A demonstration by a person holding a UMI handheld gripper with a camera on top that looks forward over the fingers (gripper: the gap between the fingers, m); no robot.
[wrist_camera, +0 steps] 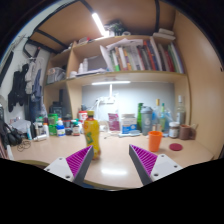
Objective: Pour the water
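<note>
Clearly nothing is poured yet: the gripper point(111, 165) hangs with jaws spread and empty, yellow bottle point(92, 133) at eleven o'clock, orange cup point(155, 140) at one o'clock on the counter point(115, 160).

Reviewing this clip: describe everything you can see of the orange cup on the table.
The orange cup is a small, plain cup, seemingly plastic, standing upright on the light tabletop. It sits apart from the other items, beyond and slightly above the right finger of the gripper, whose purple-padded fingers are open and hold nothing. Nothing touches the cup but the table. Its contents cannot be seen from here. A yellow bottle stands farther left.
</note>
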